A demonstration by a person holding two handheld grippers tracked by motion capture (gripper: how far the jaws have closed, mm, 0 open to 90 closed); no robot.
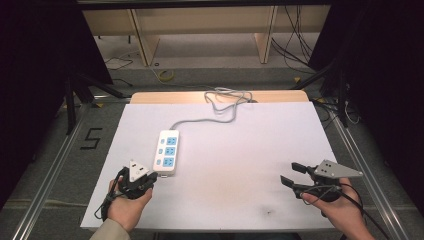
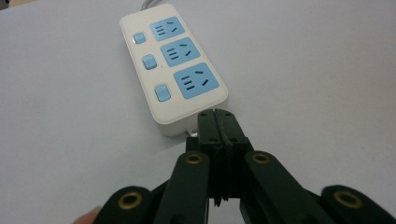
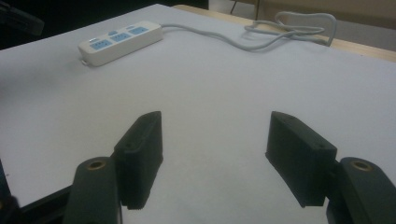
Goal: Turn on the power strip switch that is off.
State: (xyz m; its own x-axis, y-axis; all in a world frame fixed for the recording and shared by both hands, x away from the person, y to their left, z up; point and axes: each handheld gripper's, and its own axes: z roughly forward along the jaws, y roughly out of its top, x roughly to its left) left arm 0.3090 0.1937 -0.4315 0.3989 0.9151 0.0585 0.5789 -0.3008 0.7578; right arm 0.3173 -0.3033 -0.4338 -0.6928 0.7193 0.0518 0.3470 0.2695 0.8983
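Note:
A white power strip [image 1: 167,151] with three blue sockets and a switch beside each lies left of centre on the white table sheet [image 1: 240,150]. Its grey cable [image 1: 220,107] runs to the far edge and coils there. My left gripper [image 1: 151,178] is shut, and its tips sit right at the strip's near end. In the left gripper view the black jaws [image 2: 222,119] meet with nothing between them, just in front of the power strip [image 2: 173,70]. My right gripper [image 1: 290,173] stands open over bare sheet at the right. In the right gripper view, the wide jaws [image 3: 215,119] point toward the power strip [image 3: 121,41].
A wooden table edge [image 1: 220,96] shows past the white sheet, with the coiled cable [image 3: 285,28] lying on it. Metal frame rails run along both sides of the table. Shelving legs and loose cables sit on the floor behind.

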